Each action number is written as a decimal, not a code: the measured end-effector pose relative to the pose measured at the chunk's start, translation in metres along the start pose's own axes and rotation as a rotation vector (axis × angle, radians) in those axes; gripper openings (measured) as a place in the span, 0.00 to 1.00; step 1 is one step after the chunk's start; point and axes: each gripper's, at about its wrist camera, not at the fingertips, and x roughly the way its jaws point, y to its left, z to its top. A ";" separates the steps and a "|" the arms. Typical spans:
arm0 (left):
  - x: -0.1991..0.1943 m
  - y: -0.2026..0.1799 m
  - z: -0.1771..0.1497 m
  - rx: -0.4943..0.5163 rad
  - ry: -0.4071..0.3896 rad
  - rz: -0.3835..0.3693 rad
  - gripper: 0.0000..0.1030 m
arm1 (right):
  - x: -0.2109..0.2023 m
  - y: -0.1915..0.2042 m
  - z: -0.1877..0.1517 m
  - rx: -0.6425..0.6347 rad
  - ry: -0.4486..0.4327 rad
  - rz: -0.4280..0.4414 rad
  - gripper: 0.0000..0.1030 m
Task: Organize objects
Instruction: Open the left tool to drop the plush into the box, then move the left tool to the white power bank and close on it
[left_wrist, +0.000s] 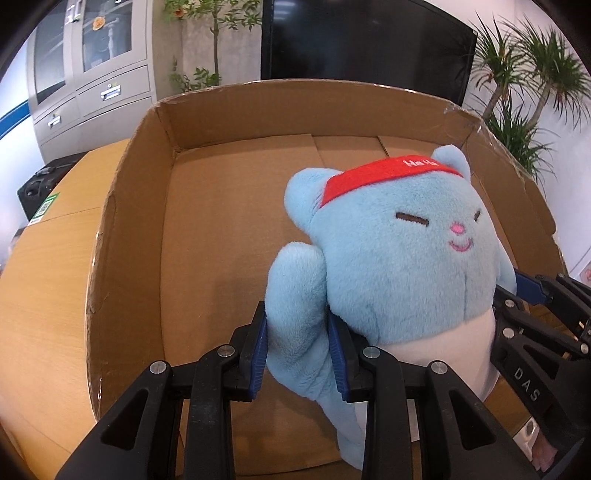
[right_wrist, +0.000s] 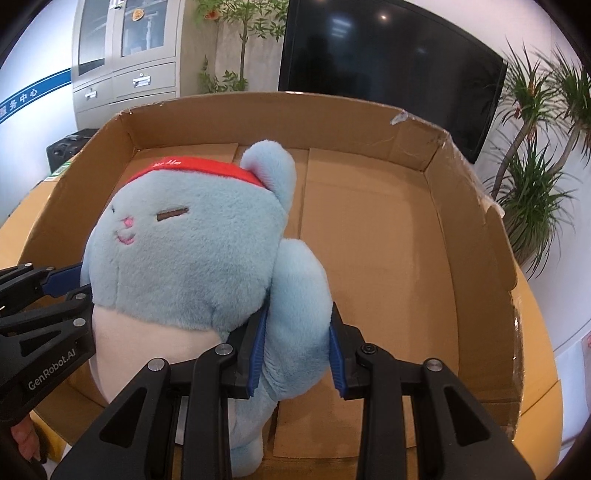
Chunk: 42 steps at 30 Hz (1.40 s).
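You hold blue plush cat (left_wrist: 399, 251) over open cardboard box (left_wrist: 207, 236), above its floor. Left gripper (left_wrist: 298, 350) jaws clamp one plush arm, right gripper (right_wrist: 297, 349) jaws clamp other arm. Step in hand: placing plush in box. Next, in my judgement: lower until body rests on box floor, then open both jaws.

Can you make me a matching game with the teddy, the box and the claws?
Things:
1. blue plush toy
2. headband
3. cardboard box
4. left claw

States:
A. red, with white letters
B. brown, open on top
C. held over the box by both claws
D. shut on one of the toy's arms

Pairs: 1-C, 2-A, 3-B, 4-D. The right claw pinches the toy's other arm.
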 end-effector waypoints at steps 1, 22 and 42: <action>-0.002 -0.001 -0.001 0.005 0.005 0.003 0.26 | 0.000 -0.003 -0.001 0.011 0.012 0.009 0.28; -0.106 -0.008 -0.015 -0.016 -0.237 0.029 0.83 | -0.065 -0.022 0.002 0.022 -0.102 -0.027 0.72; -0.223 -0.009 -0.210 -0.035 -0.105 -0.085 0.87 | -0.148 -0.007 -0.129 0.024 0.002 0.202 0.72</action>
